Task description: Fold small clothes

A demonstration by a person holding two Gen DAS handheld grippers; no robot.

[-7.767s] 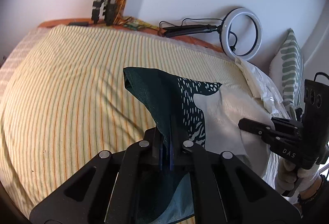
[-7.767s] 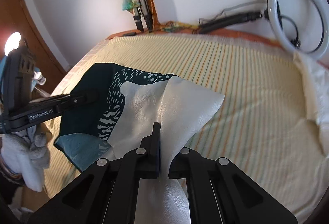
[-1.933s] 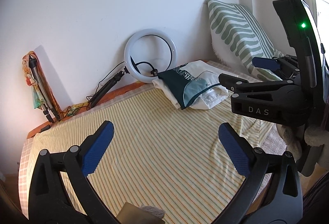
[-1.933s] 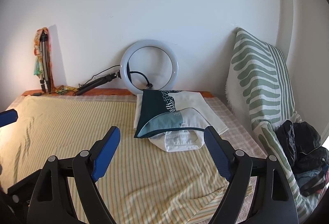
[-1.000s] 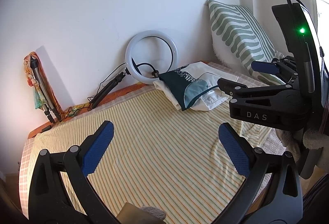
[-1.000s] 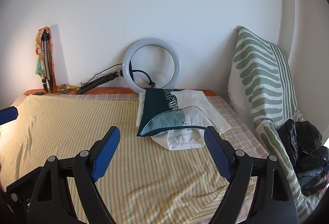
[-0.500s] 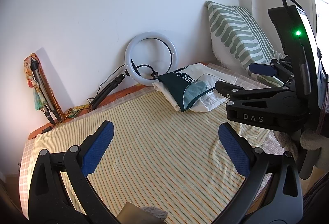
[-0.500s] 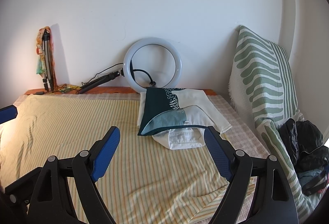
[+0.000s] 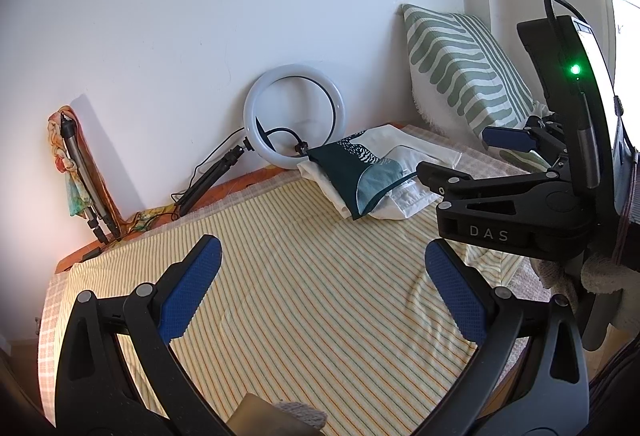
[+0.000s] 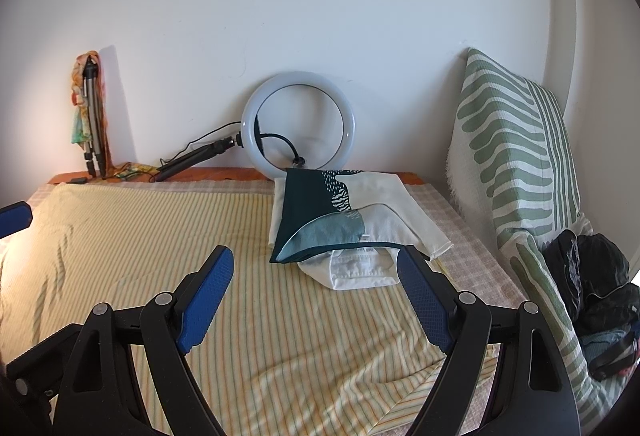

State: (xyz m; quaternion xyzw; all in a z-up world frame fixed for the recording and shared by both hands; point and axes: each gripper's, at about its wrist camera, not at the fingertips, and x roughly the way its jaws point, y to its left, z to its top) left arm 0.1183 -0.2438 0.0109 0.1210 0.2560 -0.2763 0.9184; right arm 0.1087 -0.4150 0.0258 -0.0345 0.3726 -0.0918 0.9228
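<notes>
A folded dark-teal and white patterned cloth (image 10: 320,220) lies on top of a folded white garment (image 10: 360,272) at the far right of the striped bed; the pile also shows in the left wrist view (image 9: 360,176). My left gripper (image 9: 320,288) is open and empty, well short of the pile. My right gripper (image 10: 316,296) is open and empty, just in front of the pile. In the left wrist view the right gripper (image 9: 452,172) reaches in from the right, its fingertips near the pile.
The yellow striped bed cover (image 10: 160,236) spreads ahead. A ring light (image 10: 298,124) leans on the back wall. A green-patterned pillow (image 10: 516,156) stands at the right, with dark clothes (image 10: 592,276) beside it. A folded tripod (image 10: 92,116) stands at the back left.
7.8 s ago both grippers were shut on the patterned cloth; now it lies folded on the pile and both are open. In the last second the right gripper shifted slightly toward the pile.
</notes>
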